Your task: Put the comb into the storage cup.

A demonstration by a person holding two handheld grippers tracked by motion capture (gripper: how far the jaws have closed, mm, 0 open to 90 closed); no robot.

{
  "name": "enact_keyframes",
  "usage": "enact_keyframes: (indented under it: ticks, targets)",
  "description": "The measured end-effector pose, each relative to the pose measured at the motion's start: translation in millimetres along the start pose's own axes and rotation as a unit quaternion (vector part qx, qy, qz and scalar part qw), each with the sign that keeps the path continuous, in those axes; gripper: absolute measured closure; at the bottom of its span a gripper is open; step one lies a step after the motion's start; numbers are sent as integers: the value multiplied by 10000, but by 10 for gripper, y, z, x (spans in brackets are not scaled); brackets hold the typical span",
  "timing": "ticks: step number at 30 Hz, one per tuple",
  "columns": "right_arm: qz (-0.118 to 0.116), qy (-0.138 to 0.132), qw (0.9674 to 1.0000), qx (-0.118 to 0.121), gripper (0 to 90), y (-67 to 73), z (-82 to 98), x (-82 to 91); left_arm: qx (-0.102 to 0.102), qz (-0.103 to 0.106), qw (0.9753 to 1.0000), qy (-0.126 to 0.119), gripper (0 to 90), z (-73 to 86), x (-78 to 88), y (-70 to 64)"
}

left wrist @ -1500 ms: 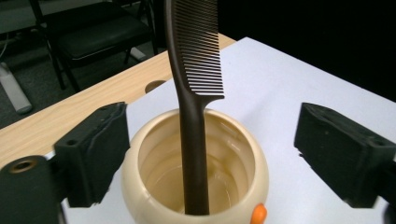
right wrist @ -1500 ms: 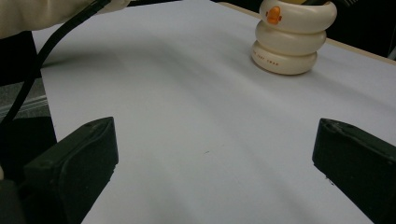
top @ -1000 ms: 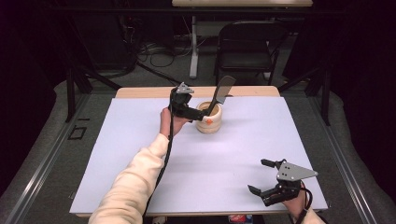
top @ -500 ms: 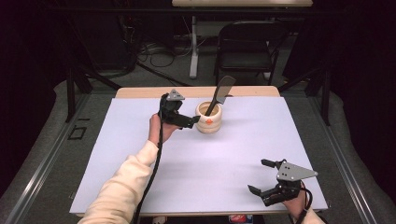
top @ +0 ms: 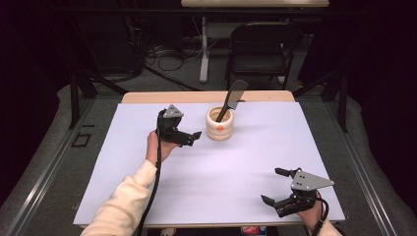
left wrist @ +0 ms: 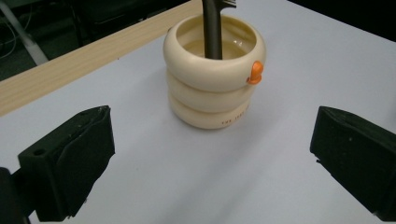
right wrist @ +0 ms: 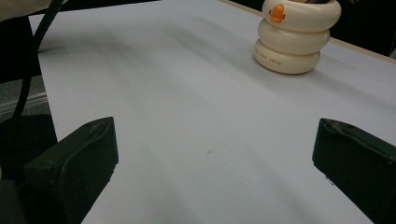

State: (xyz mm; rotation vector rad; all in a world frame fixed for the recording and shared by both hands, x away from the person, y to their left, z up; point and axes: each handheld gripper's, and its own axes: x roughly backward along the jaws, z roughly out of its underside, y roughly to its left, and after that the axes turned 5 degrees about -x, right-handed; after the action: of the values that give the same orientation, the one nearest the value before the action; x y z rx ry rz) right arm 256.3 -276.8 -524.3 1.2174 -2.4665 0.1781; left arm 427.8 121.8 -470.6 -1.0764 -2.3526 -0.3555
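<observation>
spatula (top: 231, 101) already stands in the holder (top: 219, 124) ahead of my left gripper (top: 191, 139), jaws wide and empty; little seems left.

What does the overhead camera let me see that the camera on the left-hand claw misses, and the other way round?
The high view takes in the whole scene: the person's left hand holding the left gripper, the right gripper open near the table's front edge, a folding chair behind the table, and the flat upper end of the black utensil. The left gripper view gives close detail instead: small printed lettering low on the cream pot and the pot's pale inside. Both show the pot with its orange knob, the utensil standing in it and the white tabletop.
</observation>
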Motion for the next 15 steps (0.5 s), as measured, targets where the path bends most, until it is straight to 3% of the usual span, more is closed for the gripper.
enact_keyframes:
  ticks: [15]
  targets:
    - [8,7,10000,10,0,0,1,2,-23,-95,9999,58,0,292,146,-71]
